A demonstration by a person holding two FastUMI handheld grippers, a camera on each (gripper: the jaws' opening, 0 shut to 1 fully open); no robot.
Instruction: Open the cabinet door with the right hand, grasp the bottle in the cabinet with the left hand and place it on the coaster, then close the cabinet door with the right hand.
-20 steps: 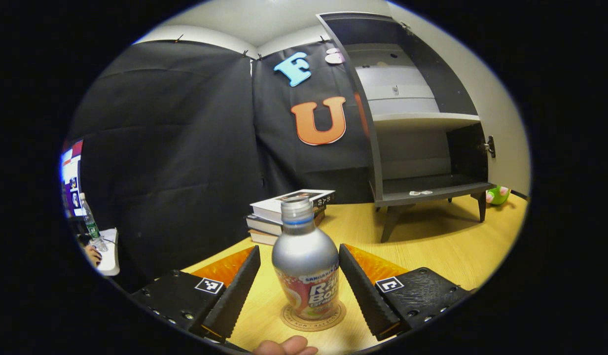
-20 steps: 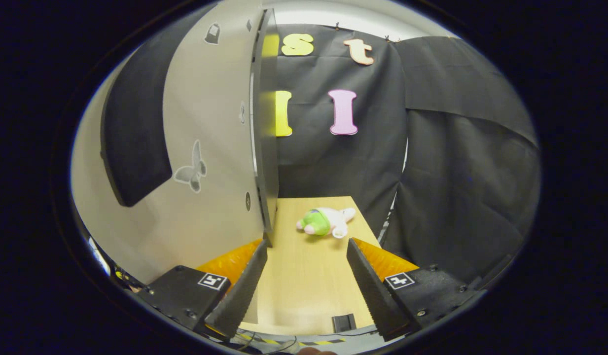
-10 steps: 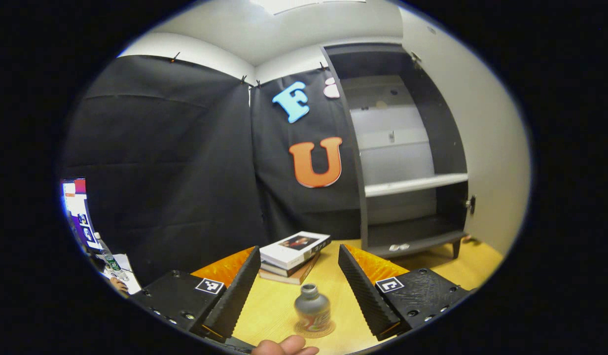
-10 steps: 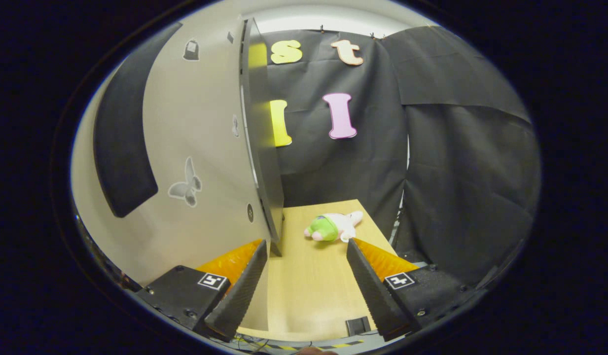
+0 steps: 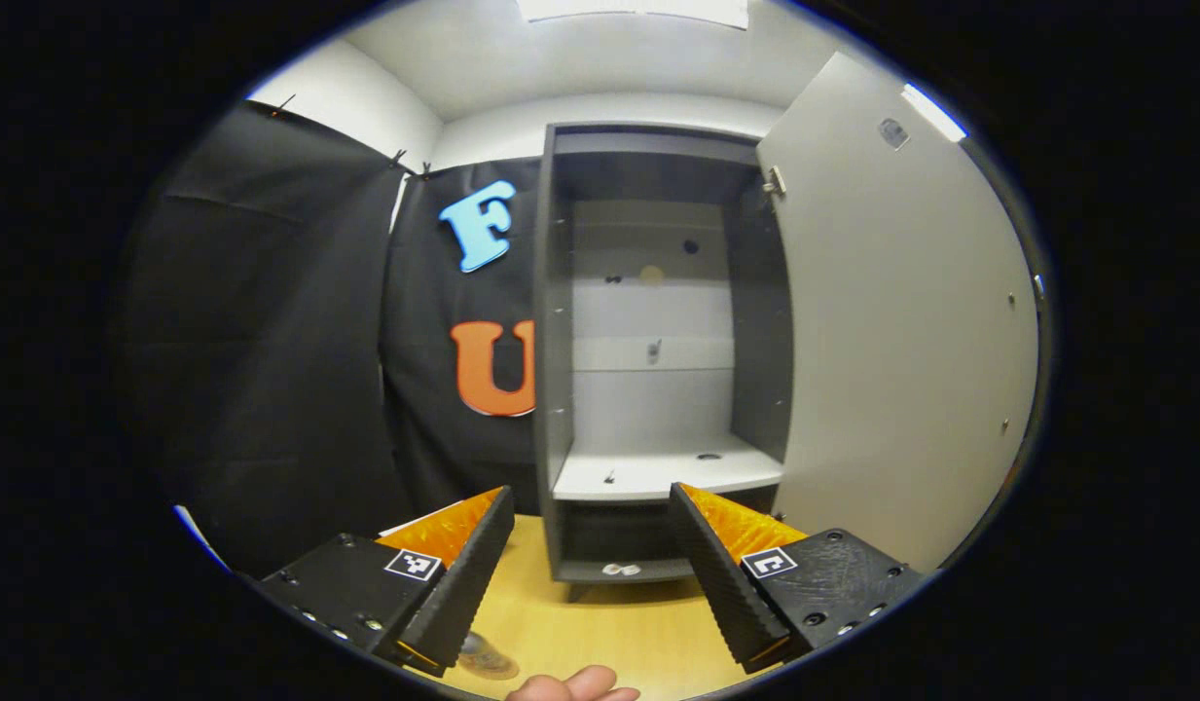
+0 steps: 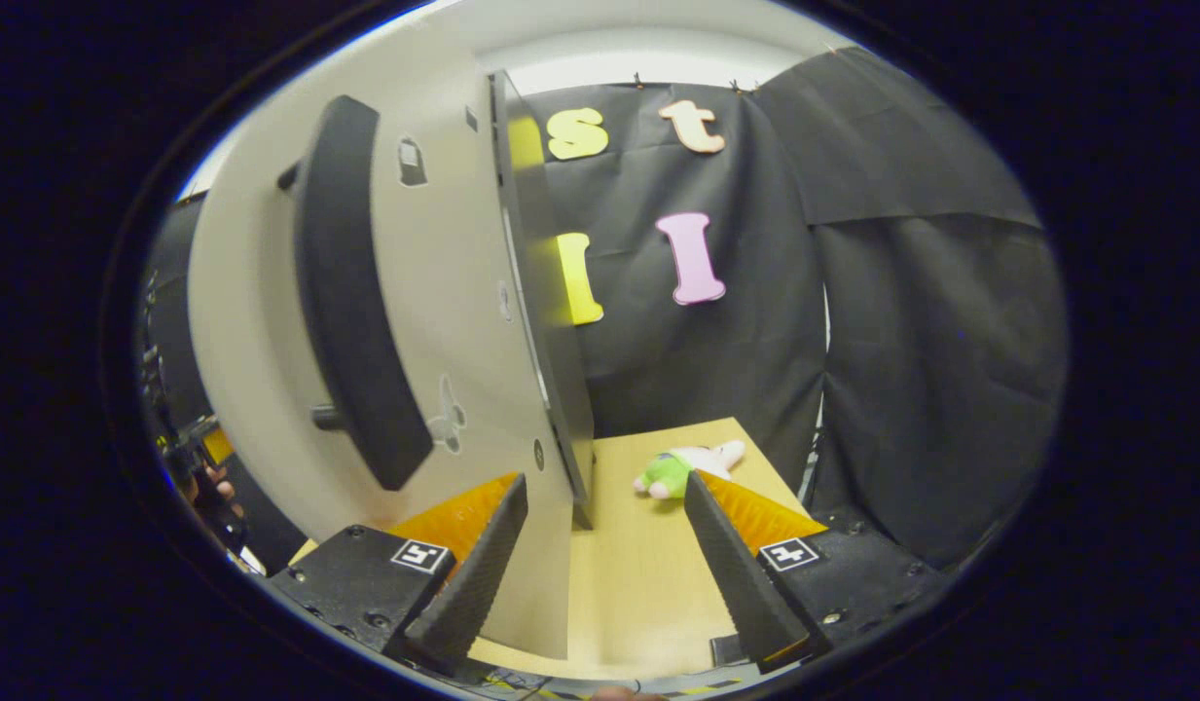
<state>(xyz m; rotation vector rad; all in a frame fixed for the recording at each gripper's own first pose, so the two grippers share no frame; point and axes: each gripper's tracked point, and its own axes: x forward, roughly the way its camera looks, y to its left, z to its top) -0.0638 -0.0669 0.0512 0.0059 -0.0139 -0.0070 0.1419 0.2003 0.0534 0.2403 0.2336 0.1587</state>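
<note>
My left gripper [image 5: 590,492] is open and empty, facing the grey cabinet [image 5: 658,321], whose shelves look bare. The pale cabinet door [image 5: 901,331] stands open on its right. At the bottom edge, beside my left finger, a blurred bit of the bottle [image 5: 483,664] shows low on the wooden table [image 5: 609,633]; its coaster is hard to make out. In the right gripper view the door [image 6: 454,292] is close on the left, with its long black handle [image 6: 351,312]. My right gripper [image 6: 607,479] is open, and the door's free edge [image 6: 561,409] runs down between its fingers.
A green and white plush toy [image 6: 682,465] lies on the table [image 6: 638,584] beyond the door, near the black cloth wall. A fingertip [image 5: 572,684] shows at the bottom of the left gripper view. Someone's hand [image 6: 215,482] is seen far left past the door.
My left gripper rose away from the bottle and turned right to face the cabinet; the books left view. My right gripper shifted along the door, bringing its handle into view.
</note>
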